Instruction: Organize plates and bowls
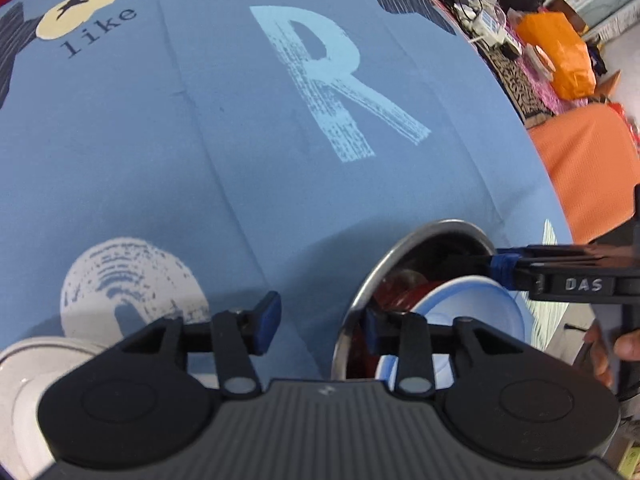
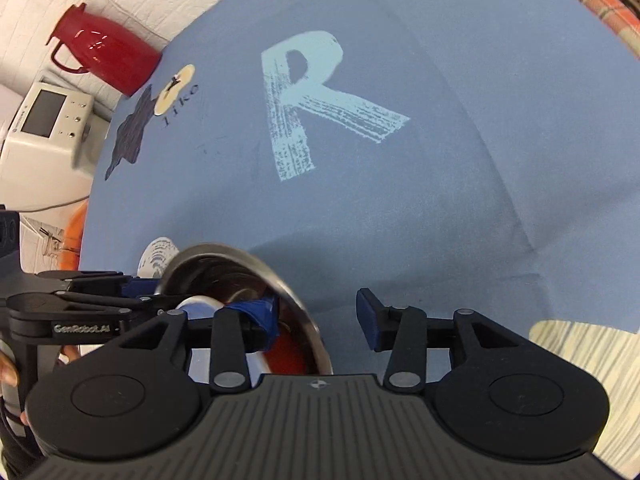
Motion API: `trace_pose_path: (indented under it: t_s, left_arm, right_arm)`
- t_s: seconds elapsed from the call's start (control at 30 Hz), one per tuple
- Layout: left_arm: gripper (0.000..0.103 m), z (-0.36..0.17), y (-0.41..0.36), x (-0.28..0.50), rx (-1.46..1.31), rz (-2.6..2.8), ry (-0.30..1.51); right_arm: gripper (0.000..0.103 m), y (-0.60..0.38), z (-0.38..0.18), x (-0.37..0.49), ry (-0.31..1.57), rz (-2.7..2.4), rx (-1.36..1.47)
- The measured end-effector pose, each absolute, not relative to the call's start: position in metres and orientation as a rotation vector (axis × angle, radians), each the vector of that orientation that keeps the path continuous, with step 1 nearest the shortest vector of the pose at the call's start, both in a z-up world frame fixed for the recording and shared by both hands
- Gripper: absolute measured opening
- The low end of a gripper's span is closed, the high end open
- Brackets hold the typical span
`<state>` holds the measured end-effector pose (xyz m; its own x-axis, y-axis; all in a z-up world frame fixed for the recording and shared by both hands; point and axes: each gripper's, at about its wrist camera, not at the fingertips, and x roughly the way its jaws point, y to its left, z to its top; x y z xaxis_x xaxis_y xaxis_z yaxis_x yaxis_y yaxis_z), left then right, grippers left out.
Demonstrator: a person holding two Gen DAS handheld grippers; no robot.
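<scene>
A steel bowl sits low on the blue tablecloth, its rim looking tilted. Inside it lie a pale blue-and-white bowl and something red. My left gripper is open and straddles the bowl's near-left rim, the right finger inside and the left finger outside. My right gripper is also open across the opposite rim, with its left finger inside the bowl. Each gripper shows in the other's view, the right gripper and the left gripper. Part of a white dish shows at the lower left.
The blue cloth with a big letter R stretches ahead. A red jug and a white device stand beyond the table's left edge. An orange bag and clutter lie past the right edge. A hand holds the right gripper.
</scene>
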<state>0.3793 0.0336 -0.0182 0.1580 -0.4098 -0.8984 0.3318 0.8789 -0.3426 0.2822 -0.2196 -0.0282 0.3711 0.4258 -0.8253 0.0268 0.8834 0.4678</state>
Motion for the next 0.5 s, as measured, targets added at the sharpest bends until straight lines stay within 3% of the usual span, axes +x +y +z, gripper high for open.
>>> trace_pose_path:
  t_s: [0.2, 0.5]
  left_arm:
    - [0.043, -0.008, 0.032, 0.384, -0.092, -0.496, 1.261]
    - [0.047, 0.014, 0.057, 0.352, 0.022, -0.538, 1.198]
  right_arm:
    - [0.029, -0.232, 0.004, 0.269, 1.036, 0.222, 0.460]
    - [0.031, -0.240, -0.011, 0.197, 1.132, 0.234, 0.434]
